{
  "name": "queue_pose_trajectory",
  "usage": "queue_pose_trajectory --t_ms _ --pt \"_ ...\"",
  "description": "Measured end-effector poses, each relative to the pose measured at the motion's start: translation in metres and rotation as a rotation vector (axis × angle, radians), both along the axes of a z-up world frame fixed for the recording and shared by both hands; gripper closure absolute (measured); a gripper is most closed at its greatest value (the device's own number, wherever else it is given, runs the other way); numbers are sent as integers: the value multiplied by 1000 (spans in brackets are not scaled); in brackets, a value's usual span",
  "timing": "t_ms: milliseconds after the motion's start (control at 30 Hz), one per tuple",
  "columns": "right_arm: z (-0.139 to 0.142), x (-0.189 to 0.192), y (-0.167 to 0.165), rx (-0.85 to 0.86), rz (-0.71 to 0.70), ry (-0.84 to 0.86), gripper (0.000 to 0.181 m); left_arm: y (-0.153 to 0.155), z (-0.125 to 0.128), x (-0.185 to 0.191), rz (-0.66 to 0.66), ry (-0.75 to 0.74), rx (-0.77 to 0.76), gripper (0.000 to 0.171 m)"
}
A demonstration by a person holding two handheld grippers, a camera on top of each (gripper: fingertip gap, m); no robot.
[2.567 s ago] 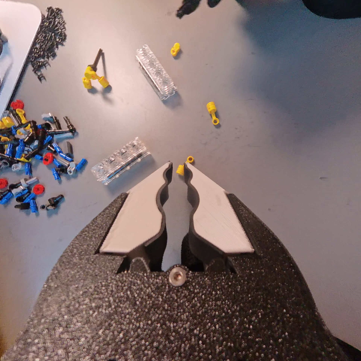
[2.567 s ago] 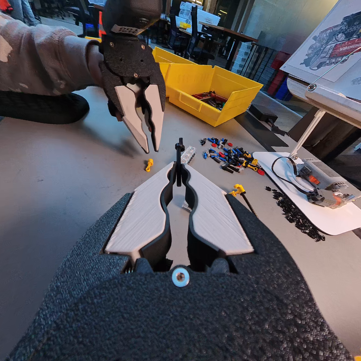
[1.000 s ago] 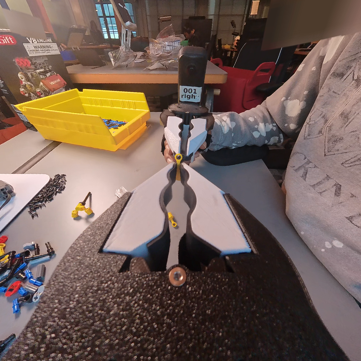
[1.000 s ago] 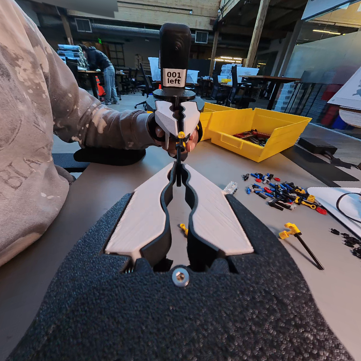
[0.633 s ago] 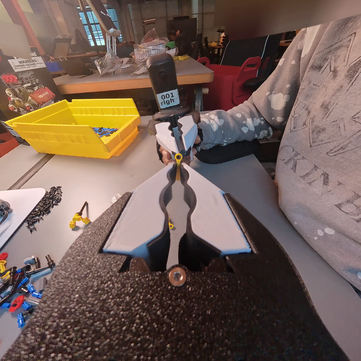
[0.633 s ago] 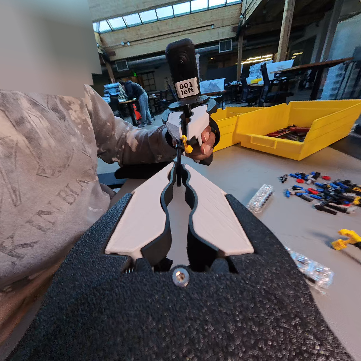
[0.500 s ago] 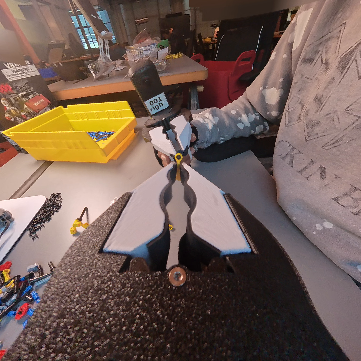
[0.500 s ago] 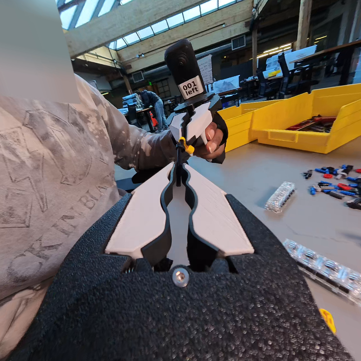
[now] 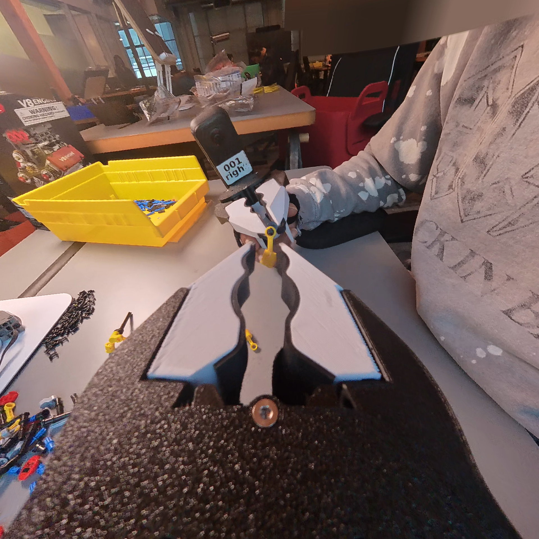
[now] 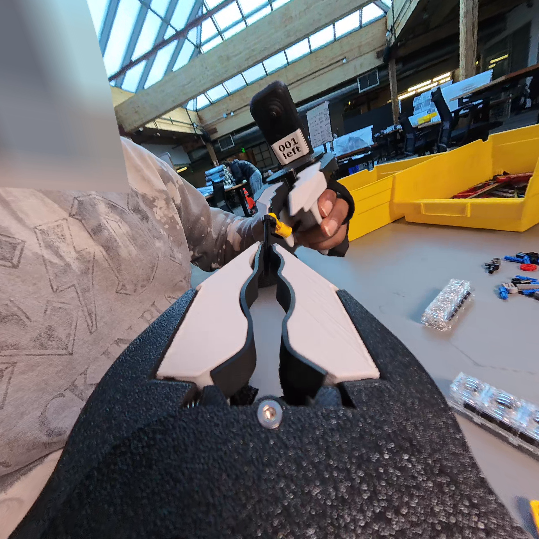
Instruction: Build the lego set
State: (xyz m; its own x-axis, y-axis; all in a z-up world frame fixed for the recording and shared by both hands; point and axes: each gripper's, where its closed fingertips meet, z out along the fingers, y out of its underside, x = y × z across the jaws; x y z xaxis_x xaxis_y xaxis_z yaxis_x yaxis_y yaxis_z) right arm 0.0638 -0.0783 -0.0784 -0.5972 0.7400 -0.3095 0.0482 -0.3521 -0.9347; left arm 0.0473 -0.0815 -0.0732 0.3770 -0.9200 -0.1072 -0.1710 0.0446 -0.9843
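While tips meet, right tool (image 10: 266,252) pinching black axle (image 10: 266,233)

Left gripper (image 9: 267,250) showing rough, speckled black plastic shell, matt grey ribbed fingers (image 9: 320,315). Yellow piece (image 9: 268,256) looking glossy plastic. Clear bricks (image 10: 446,304) glinting (glassy plastic). Grey table (image 10: 408,277) lying smooth, matt. Sweatshirt (image 10: 73,262) looking soft cloth.

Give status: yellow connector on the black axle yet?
Done: yellow connector's ring is threaded on the black axle. In hand: right gripper shut on the axle; left gripper open around the connector. Left: another yellow connector and clear bricks lie loose on the table.
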Motion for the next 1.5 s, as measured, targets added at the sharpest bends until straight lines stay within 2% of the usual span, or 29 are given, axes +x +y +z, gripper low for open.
queue_pose_trajectory --t_ms 100,167,267,367,433,533,667,733,1000,1100,1167,1267,1400,1500 --pt "11 3 6 -44 -16 52 177 8 1 -9 29 -62 -56 140" --pt "20 8 16 -65 -50 95 178 17 -9 -19 59 -74 -134 140" --pt "35 19 37 -103 -121 167 178 29 -55 -26 130 70 -294 143" --pt "42 27 61 -118 -208 202 178 28 -104 -17 150 266 -384 147" --pt "41 30 70 -102 -251 199 179 26 -124 -10 157 363 -392 149" --pt "42 32 76 -103 -272 201 179 29 -137 -6 180 452 -366 150" --pt "39 29 72 -82 -266 185 179 32 -146 -2 192 525 -353 153" --pt "38 28 70 -74 -261 176 179 32 -147 -1 186 541 -341 164" --pt "30 24 69 -31 -269 135 178 32 -147 -15 230 532 -414 164" --pt "27 22 69 -18 -275 119 177 18 -146 -15 179 567 -435 160" --pt "26 22 70 -24 -275 117 178 -1 -139 -5 51 534 -442 159" --pt "24 21 71 -29 -277 111 178 -14 -128 2 -57 502 -354 158" --pt "22 20 73 -30 -283 106 178 8 -121 -11 -4 568 -251 158" --pt "20 20 76 -36 -290 100 178 16 -118 -9 -87 652 -166 157"
